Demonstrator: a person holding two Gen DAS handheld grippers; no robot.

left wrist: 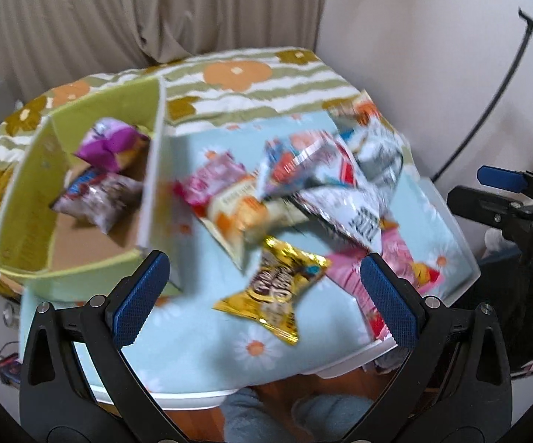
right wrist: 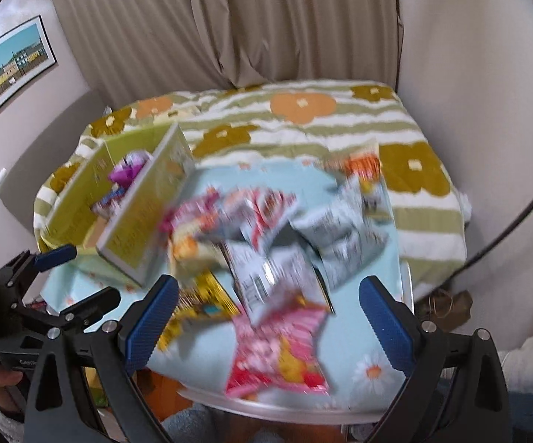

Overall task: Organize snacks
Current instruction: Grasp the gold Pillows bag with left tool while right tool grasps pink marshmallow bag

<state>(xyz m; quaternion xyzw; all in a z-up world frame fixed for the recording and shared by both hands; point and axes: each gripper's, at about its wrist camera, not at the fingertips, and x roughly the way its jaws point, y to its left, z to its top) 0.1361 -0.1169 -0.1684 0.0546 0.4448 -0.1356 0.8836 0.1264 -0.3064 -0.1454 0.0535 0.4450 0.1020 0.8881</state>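
- Snack packs lying in a loose pile on the small table (left wrist: 200,365) with the blue daisy cloth.
- Green box (left wrist: 82,277) standing at the left end of the table, open on top.
- Already in the box: a purple pack (left wrist: 109,144) and a dark brown pack (left wrist: 98,199), touching each other.
- Still out on the cloth: a gold pack (left wrist: 277,299) nearest the front, a pink pack (left wrist: 355,277) just beside it, an orange and cream pack (left wrist: 240,214) behind, and silver packs (left wrist: 340,192) heaped on top at the back.
- Left gripper (left wrist: 266,295) spread wide, holding nothing, hanging over the gold pack.
- Right gripper (right wrist: 270,317) spread wide too, holding nothing, hanging over the pink pack (right wrist: 277,354) near the front edge.
- Pictures blurry, so pack names too hard to read.
- Step in hand, as a guess: picking the next pack to go in the box, with most packs still waiting.
- Next move, as a guess: going down over the gold pack with the left gripper, pinching the crinkly edge, then lifting over the box wall.
- Careful: packs overlap, so one pull may drag a neighbour along or off the table.
- Flowery bed cover (right wrist: 303,110) behind the table, curtain (right wrist: 229,18) beyond that.
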